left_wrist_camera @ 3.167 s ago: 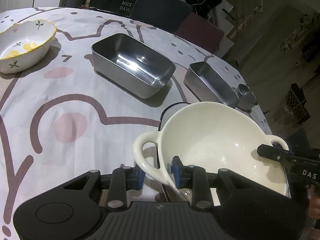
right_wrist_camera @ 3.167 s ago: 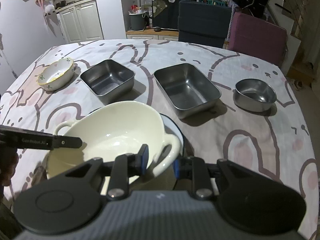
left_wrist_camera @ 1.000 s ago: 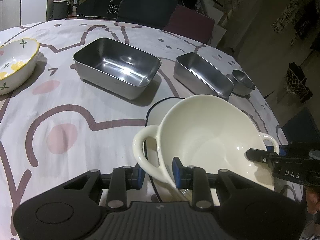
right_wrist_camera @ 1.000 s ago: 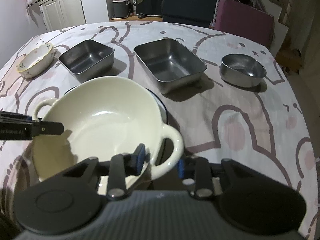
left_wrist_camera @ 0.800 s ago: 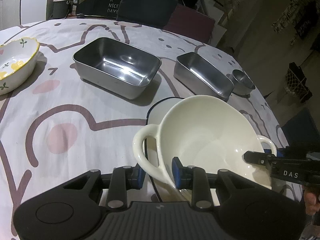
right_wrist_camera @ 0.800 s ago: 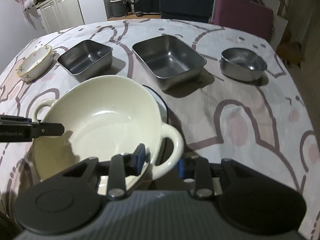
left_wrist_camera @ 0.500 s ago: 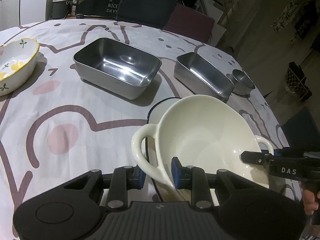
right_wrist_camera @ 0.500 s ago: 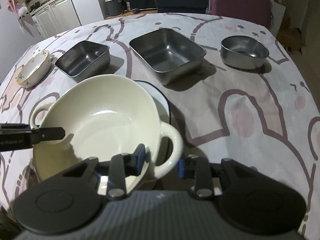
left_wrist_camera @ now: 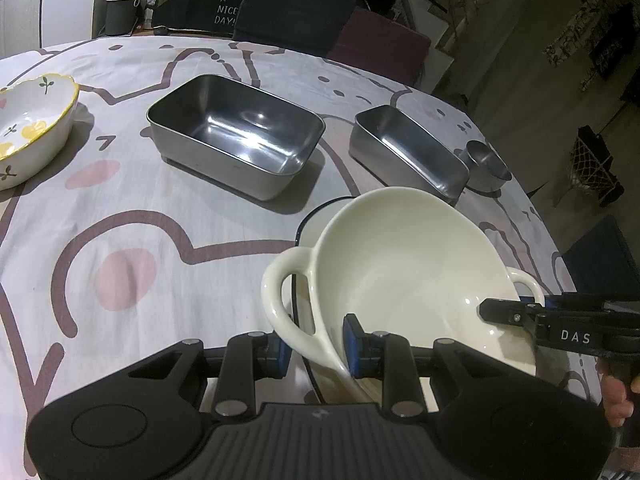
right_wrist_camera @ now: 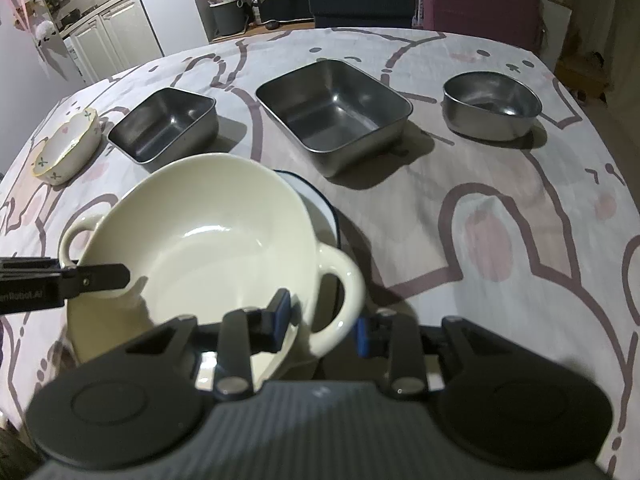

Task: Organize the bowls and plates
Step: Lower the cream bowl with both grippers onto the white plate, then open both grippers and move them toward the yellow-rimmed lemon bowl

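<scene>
Since three seconds ago the cream two-handled bowl has tipped more steeply toward the near edge of the table and now covers more of the dark-rimmed white plate beneath it, while both grips sit where they did. Blue pads of the left gripper stand narrow and are clamped on the bowl at its left handle, one pad outside the loop, the other inside against the bowl wall. In the right wrist view the right gripper is likewise closed narrow on the opposite handle, one blue pad inside the bowl and the other outside the loop. Each gripper's black finger shows in the other camera, reaching in over the rim. A person's fingertips curl round the right gripper's body at the edge of the left view. The bowl is held tilted, its far rim up, above the plate, which lies flat on the tablecloth, white with brown bear outlines and pink spots; whether the bowl's underside touches the plate cannot be told. Farther back stand a square steel tray, a larger rectangular steel tray and a round steel bowl, set well apart in a row. At the left end of that row sits a small white ceramic bowl with a yellow rim. Beyond the table are two chairs.
</scene>
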Demonstrator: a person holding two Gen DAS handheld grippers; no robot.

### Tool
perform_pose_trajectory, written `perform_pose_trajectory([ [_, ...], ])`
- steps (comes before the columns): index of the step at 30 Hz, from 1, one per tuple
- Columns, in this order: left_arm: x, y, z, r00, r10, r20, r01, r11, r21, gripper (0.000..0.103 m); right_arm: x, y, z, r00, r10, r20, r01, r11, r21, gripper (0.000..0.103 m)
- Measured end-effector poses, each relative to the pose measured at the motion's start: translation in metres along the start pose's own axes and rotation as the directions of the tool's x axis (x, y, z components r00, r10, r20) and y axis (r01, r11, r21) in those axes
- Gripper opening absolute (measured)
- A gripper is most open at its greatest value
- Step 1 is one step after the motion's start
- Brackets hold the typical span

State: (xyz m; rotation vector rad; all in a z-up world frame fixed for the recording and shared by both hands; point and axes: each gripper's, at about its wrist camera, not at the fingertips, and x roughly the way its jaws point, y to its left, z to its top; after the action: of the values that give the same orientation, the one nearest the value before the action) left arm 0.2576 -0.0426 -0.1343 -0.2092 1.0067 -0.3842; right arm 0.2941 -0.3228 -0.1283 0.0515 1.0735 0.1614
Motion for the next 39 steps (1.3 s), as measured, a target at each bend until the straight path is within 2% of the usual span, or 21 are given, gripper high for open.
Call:
perform_pose_trajectory([
  [14,0.0003,-0.0019,0.0021,1.000,0.008,-0.025,-0.008,1.000,0.016,0.029,0.0008,-0.0010,0.0001,1.000,0.009,-0.003,-0.009,1.000,0.004,0.037],
  [23,-0.0008,-0.0047,0.0008,0.999,0.015,-0.039,-0.013,0.999,0.039,0.032,-0.0002,-0.0021,0.0002,1.000,-0.003,-0.009,0.003,1.000,0.007,0.041],
  [25,-0.0014,-0.0059,0.0009,0.999,0.018,-0.036,-0.016,0.999,0.051,0.040,-0.0010,-0.0027,-0.0002,1.000,-0.002,-0.012,0.002,1.000,0.009,0.043],
  [29,-0.0030,-0.0074,0.0011,0.999,0.012,-0.035,-0.010,0.998,0.055,0.043,-0.0034,-0.0061,-0.0022,1.000,0.004,-0.013,-0.003,1.000,0.020,0.049],
  [33,-0.0041,-0.0082,0.0004,0.999,0.014,-0.036,-0.012,0.998,0.056,0.047,-0.0050,-0.0069,-0.0044,1.000,0.007,-0.010,-0.006,1.000,0.028,0.049],
  [39,-0.0052,-0.0090,-0.0004,0.999,0.013,-0.037,-0.010,0.998,0.059,0.057,-0.0081,-0.0071,-0.0040,1.000,0.014,-0.001,-0.014,0.999,0.038,0.053],
])
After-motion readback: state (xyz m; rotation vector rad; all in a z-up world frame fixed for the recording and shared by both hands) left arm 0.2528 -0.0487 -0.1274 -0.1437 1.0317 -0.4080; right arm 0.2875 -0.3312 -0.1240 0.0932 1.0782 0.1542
